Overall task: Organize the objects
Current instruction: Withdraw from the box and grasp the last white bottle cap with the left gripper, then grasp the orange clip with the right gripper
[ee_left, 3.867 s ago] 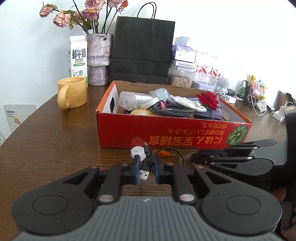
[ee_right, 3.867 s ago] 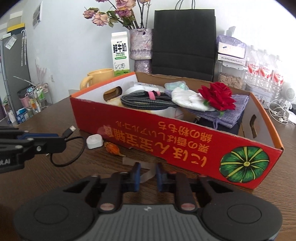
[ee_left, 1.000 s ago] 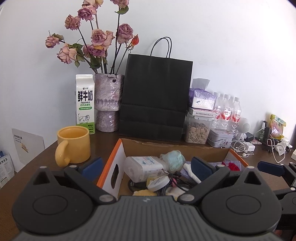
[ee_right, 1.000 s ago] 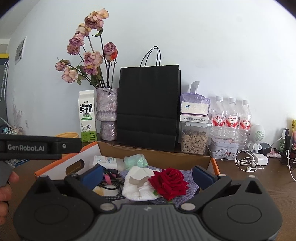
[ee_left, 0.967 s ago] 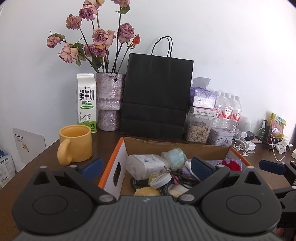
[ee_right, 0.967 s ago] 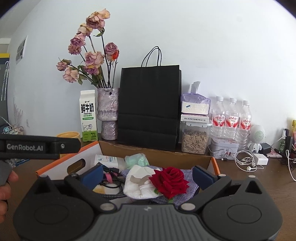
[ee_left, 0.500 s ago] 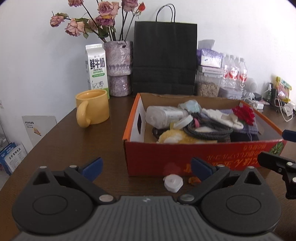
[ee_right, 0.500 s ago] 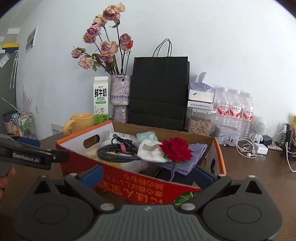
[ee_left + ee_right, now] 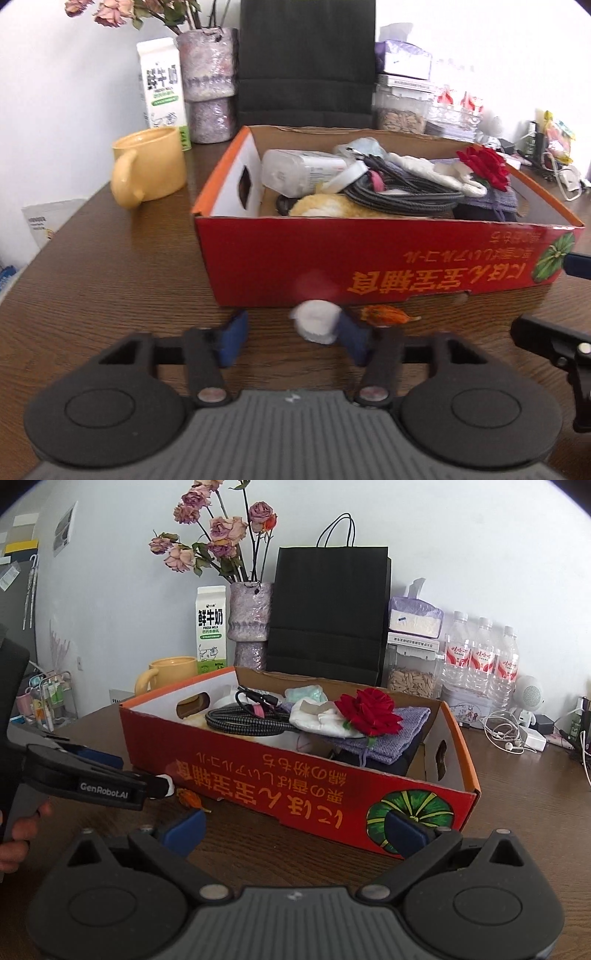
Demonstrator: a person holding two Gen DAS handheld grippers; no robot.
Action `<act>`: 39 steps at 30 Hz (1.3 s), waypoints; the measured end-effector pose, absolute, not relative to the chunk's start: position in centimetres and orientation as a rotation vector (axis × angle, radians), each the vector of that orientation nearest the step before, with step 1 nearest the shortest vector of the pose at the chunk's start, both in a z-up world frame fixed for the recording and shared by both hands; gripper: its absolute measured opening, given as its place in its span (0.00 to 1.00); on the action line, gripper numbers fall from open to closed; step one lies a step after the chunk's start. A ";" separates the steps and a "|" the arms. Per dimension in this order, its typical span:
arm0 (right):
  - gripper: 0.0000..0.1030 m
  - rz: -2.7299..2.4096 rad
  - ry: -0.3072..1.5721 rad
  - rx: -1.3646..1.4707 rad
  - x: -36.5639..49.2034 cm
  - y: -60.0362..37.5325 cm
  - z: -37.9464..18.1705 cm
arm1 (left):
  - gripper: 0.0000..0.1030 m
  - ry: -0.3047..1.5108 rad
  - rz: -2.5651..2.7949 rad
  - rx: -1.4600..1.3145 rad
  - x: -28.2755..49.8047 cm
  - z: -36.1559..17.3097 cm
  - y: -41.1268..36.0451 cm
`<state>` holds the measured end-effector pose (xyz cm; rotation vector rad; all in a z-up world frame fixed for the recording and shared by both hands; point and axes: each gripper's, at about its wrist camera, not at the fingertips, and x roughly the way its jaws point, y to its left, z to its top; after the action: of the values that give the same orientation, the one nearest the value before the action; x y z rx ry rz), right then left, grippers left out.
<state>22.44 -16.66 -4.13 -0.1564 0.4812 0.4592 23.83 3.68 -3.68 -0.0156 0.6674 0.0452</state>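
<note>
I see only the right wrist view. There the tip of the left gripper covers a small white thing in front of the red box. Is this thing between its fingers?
Observer: Yes. The left wrist view shows the small white round object between the fingers of the left gripper, whose jaws have just been closing. It sits at the finger nearer the orange piece; the other finger is apart from it.
Operator: Is it lifted?
Observer: No, it lies on the table, just before the red box.
Operator: What is in the box corner nearest that gripper?
Observer: A white bottle, lying on its side.
</note>
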 end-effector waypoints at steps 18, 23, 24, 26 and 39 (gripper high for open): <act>1.00 0.508 0.549 -0.179 22.5 -14.3 -4.9 | 0.25 0.563 0.073 -0.038 20.8 -1.8 4.7; 0.97 0.536 0.572 -0.167 22.7 -12.4 -4.8 | 0.25 0.543 0.106 -0.057 19.8 -1.2 6.2; 0.95 0.541 0.579 -0.162 22.8 -12.0 -4.8 | 0.25 0.542 0.111 -0.060 19.7 -1.2 6.4; 0.84 0.552 0.597 -0.157 23.1 -11.0 -4.8 | 0.25 0.539 0.116 -0.068 19.3 -1.1 7.0; 0.39 0.553 0.640 -0.170 24.7 -6.8 -5.3 | 0.25 0.519 0.097 -0.104 17.9 -0.8 8.7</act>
<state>24.73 -6.83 -5.27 -0.1698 0.6397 0.5533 17.92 8.73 -0.77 -0.1043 0.5193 0.0974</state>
